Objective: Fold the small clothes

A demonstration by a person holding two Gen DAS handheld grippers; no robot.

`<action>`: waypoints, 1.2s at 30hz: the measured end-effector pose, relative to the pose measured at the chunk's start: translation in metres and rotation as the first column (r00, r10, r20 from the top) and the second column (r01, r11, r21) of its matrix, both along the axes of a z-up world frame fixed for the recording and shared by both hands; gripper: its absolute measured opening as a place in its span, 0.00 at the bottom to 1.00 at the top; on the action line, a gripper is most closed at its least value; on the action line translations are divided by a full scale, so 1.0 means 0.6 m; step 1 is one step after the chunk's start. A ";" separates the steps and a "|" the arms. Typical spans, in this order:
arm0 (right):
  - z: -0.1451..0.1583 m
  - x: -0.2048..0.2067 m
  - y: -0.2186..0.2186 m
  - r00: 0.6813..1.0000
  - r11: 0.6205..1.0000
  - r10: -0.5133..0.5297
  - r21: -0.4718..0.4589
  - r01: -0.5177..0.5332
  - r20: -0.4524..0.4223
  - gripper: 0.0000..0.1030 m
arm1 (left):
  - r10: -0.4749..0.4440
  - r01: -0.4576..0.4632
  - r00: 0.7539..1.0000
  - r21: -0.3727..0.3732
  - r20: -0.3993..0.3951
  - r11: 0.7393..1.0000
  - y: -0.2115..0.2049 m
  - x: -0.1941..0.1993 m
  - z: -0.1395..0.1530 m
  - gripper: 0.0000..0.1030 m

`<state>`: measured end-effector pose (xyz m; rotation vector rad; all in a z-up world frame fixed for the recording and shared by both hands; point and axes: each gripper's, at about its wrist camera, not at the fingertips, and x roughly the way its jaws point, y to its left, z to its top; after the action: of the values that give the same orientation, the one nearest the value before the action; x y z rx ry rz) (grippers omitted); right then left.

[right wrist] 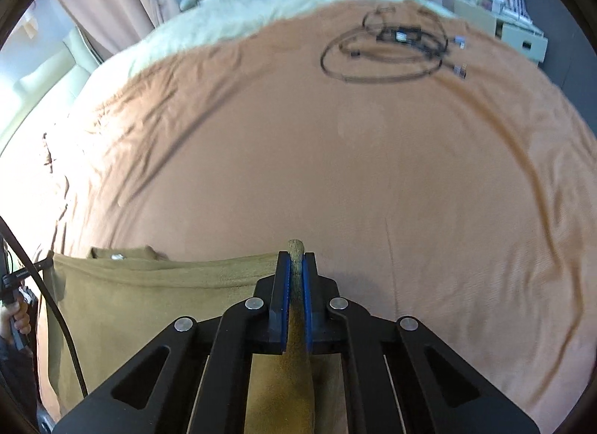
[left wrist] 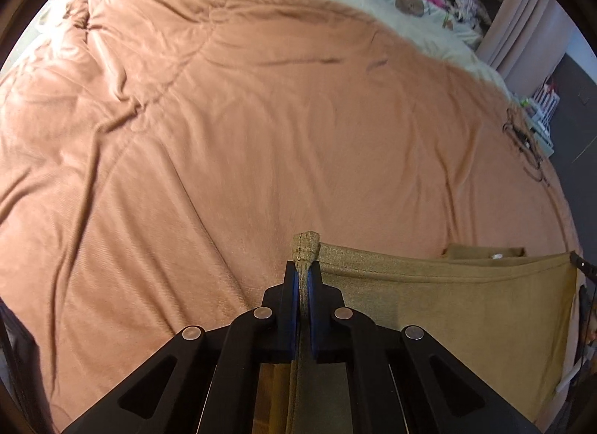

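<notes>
Left gripper (left wrist: 306,270) clamped on the shirt (left wrist: 429,303) hem corner. Right gripper (right wrist: 296,266) clamped on the opposite corner; shirt stretched between them above the blanket (left wrist: 261,135).

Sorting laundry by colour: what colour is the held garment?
Olive-tan garment; left wrist view shows it best.

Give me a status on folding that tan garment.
Done: no finished fold shows. In hand: the left gripper and right gripper are each shut on a corner of the tan garment, holding its top edge stretched above the orange blanket. Left: laying it down and making every fold.
</notes>
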<state>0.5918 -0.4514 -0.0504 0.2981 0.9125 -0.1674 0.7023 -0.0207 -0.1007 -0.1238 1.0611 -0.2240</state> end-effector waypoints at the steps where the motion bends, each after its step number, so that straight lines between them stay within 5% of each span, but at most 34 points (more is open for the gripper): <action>1: 0.000 0.000 0.000 1.000 1.000 0.000 0.000 0.000 0.000 0.02 | 0.001 -0.001 1.000 0.002 0.013 1.000 0.000 0.000 0.010 0.04; 8: 0.036 -0.012 0.010 0.998 0.999 -0.024 -0.028 0.025 0.057 0.02 | 0.018 -0.020 0.998 0.034 0.052 0.999 0.002 0.006 0.040 0.04; 15: -0.001 0.003 0.022 0.999 0.999 -0.048 -0.025 0.048 0.014 0.02 | 0.022 -0.021 1.000 0.065 -0.009 0.998 -0.005 0.040 -0.022 0.05; 20: -0.037 0.044 0.042 0.993 0.984 -0.073 -0.167 0.057 -0.090 0.04 | 0.046 -0.042 0.998 0.124 -0.031 0.991 -0.010 0.051 -0.037 0.12; 22: -0.031 0.043 0.049 0.995 0.982 -0.065 -0.180 0.049 -0.081 0.05 | 0.039 -0.037 0.999 0.093 -0.018 0.995 -0.003 0.045 -0.026 0.12; 23: -0.027 0.039 0.051 0.995 0.982 -0.064 -0.184 0.050 -0.074 0.07 | 0.041 -0.039 0.999 0.078 -0.022 0.996 0.000 0.043 -0.023 0.12; 27: -0.016 0.020 0.053 0.996 0.987 -0.062 -0.155 0.051 -0.062 0.46 | 0.035 -0.033 0.999 0.052 -0.032 0.998 0.008 0.020 -0.013 0.12; 36: 0.013 -0.087 0.084 0.999 0.997 0.028 -0.069 -0.029 -0.025 0.47 | -0.030 0.031 0.999 0.020 -0.045 0.999 -0.005 -0.079 -0.002 0.12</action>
<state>0.5394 -0.4013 -0.0424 0.2190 0.9321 -0.1762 0.6552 -0.0238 -0.1017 -0.0944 1.1105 -0.2392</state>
